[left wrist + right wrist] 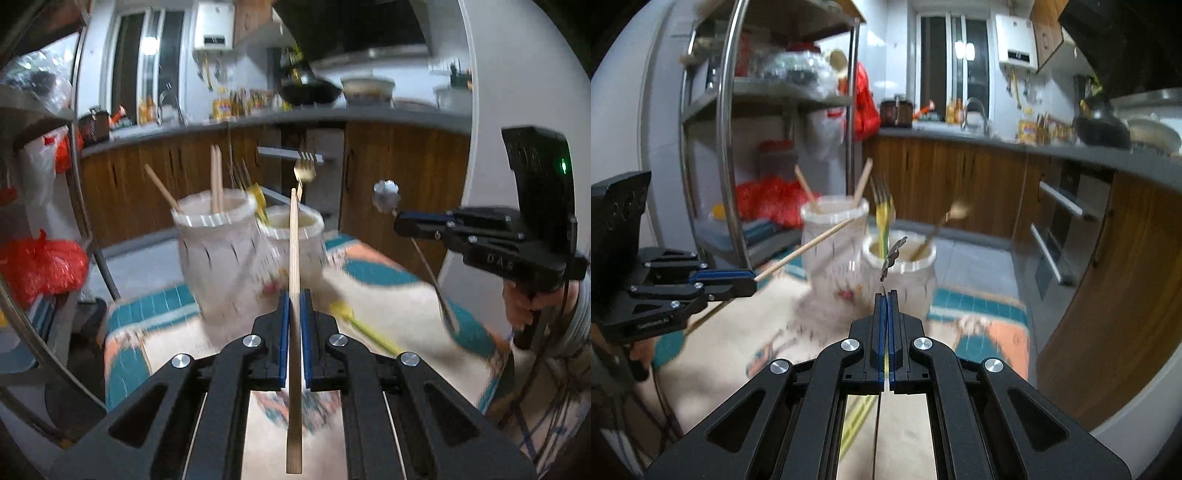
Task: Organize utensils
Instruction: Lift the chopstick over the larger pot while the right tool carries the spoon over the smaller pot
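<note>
Both jaws are closed: the left gripper (pixel 294 295) pinches a chopstick (pixel 294 251), the right gripper (pixel 886 295) a thin metal spoon (pixel 894 251). Ahead of each stand two white jars (pixel 218 251), one holding chopsticks, one forks. Judged best: lower each point first, releasing only once inside the rim.

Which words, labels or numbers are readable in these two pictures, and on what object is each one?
"DAS": embossed on the right claw's black body, last letters unclear.
White print on the left claw's body: too small to read.
Yellow packet on the counter: label blurred.
Water heater display: unreadable.
</note>
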Available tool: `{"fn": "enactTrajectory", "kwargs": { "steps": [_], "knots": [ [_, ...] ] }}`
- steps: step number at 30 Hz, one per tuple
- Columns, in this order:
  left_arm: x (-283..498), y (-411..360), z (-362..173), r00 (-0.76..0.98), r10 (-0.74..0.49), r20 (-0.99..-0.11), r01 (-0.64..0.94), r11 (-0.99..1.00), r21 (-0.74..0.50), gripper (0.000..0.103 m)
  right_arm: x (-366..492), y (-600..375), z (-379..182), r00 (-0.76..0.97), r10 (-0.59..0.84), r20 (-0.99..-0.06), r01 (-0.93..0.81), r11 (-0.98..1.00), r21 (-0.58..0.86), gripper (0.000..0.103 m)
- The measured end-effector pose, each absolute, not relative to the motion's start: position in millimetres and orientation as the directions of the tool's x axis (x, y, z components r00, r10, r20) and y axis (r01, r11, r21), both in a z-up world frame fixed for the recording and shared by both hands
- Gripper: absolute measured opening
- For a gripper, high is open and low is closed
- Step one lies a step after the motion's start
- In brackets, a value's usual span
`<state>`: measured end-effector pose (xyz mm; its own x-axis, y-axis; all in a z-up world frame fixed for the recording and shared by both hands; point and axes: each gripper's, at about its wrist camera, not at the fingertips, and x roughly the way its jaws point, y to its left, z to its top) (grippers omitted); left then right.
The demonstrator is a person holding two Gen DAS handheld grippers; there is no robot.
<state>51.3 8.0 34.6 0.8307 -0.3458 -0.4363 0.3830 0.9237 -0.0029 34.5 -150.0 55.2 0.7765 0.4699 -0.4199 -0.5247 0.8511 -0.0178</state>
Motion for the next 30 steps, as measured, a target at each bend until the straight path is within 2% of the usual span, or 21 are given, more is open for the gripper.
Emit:
{"fn": "enactTrajectory", "kwargs": {
  "steps": [4,9,15,19,24,30],
  "knots": [
    [72.5,17.2,56.5,0.875,-0.343,-0.341,0.355,0.934,-0.031,0.006,50.2,-145.6,76.5,0.817,0.474,-0.329,-0.498,0.867,0.013,0.002],
    [112.5,31.5,83.6,0.915,-0.331,-0.231,0.318,0.944,-0.093,0.006,85.8,-146.5,95.8,0.848,0.474,-0.235,-0.457,0.88,0.127,0.002],
    [157.4,36.6,91.8,0.927,-0.331,-0.177,0.301,0.937,-0.179,0.006,136.9,-147.4,104.3,0.875,0.46,-0.149,-0.409,0.869,0.278,0.002],
    [175.3,31.3,85.2,0.942,-0.296,-0.16,0.269,0.948,-0.172,0.006,153.1,-136.0,100.4,0.893,0.432,-0.128,-0.389,0.882,0.266,0.002],
    [184.4,12.3,67.3,0.968,-0.217,-0.128,0.209,0.975,-0.072,0.006,164.5,-121.1,85.3,0.918,0.379,-0.115,-0.351,0.913,0.207,0.002],
    [184.2,10.5,51.3,0.97,-0.211,-0.118,0.207,0.977,-0.042,0.006,166.6,-112.3,69.8,0.921,0.366,-0.131,-0.346,0.925,0.157,0.002]
  ]
}}
